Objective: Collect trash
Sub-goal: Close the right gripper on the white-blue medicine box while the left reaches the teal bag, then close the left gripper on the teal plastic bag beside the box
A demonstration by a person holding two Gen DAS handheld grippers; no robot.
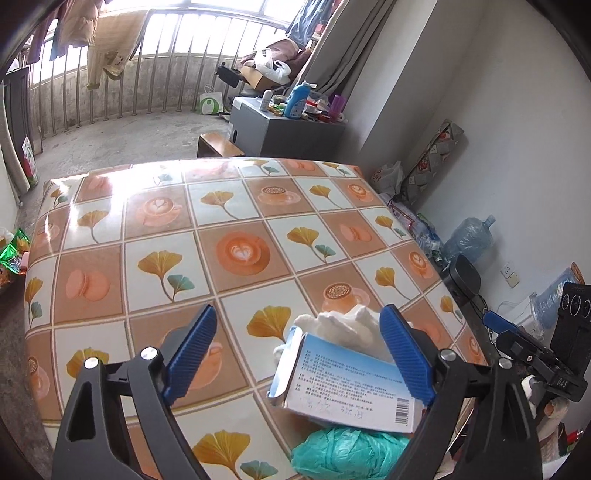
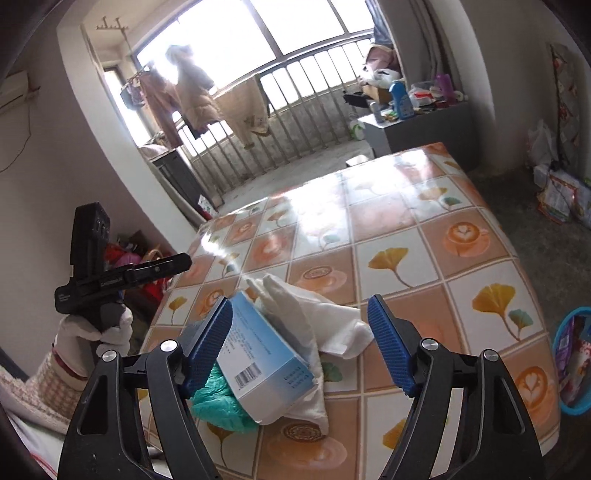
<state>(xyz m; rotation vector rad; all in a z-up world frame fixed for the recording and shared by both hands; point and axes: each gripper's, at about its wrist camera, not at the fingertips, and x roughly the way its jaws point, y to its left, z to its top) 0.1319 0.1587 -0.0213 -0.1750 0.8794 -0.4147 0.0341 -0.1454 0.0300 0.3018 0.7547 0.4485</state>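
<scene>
A blue-white box [image 1: 343,384], white tissue [image 2: 325,314] and teal bag [image 1: 347,452] were piled near the table [image 1: 155,229] edge. Both the left gripper [image 1: 299,354] and right gripper [image 2: 299,343] were spread wide around the pile, nothing clamped.

Bright daylight comes in through the big window [image 2: 258,33] behind the railing [image 1: 155,66]. It is so bright there that the glass looks all white. The light bounces off the shiny bench [image 1: 92,192] and makes white glare on its far end. The walls near me look dimmer. My pictures bend round at the edges, and the corners go black. The hanging clothes [image 2: 192,92] look a bit blurry.
</scene>
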